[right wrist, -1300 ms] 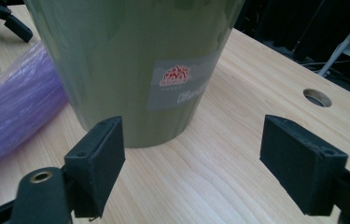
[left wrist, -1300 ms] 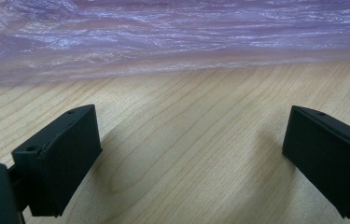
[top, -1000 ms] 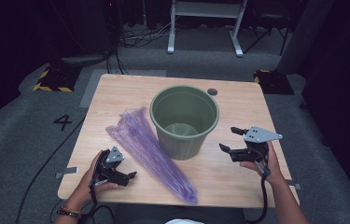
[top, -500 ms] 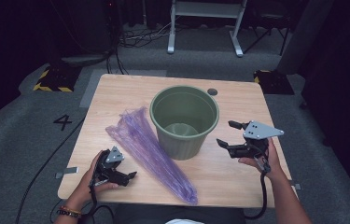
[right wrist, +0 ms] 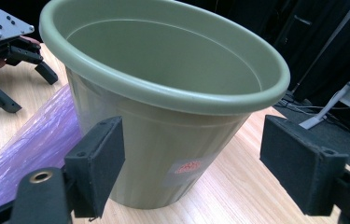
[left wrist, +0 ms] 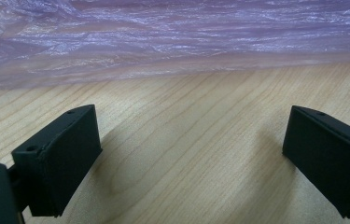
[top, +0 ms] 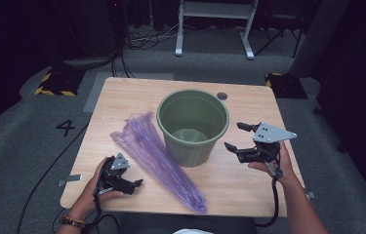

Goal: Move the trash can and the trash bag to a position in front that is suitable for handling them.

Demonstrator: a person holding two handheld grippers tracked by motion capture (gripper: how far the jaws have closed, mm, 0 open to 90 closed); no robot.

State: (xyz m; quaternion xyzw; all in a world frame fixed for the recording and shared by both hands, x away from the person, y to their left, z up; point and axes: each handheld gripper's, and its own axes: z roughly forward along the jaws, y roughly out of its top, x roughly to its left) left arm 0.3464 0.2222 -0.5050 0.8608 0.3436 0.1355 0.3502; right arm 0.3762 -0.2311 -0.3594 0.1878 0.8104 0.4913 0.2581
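Green plastic bin [top: 193,126] upright mid-table, inside bare | purple plastic bag [top: 156,156] flat, touching bin's left base | left gripper [top: 132,185] left of bin, facing bag, jaws apart | right gripper [top: 233,138] right of bin, jaws wide apart, gripping nothing

I read a black "4" on the grey floor [top: 24,131] left of my table; the red sticker [right wrist: 190,167] on the green bucket [right wrist: 163,107] is too blurred.

A recording lab: a wooden desk [top: 249,185] on grey carpet, floor number "4" [top: 66,127] at nine o'clock, cables [top: 144,39] at twelve.
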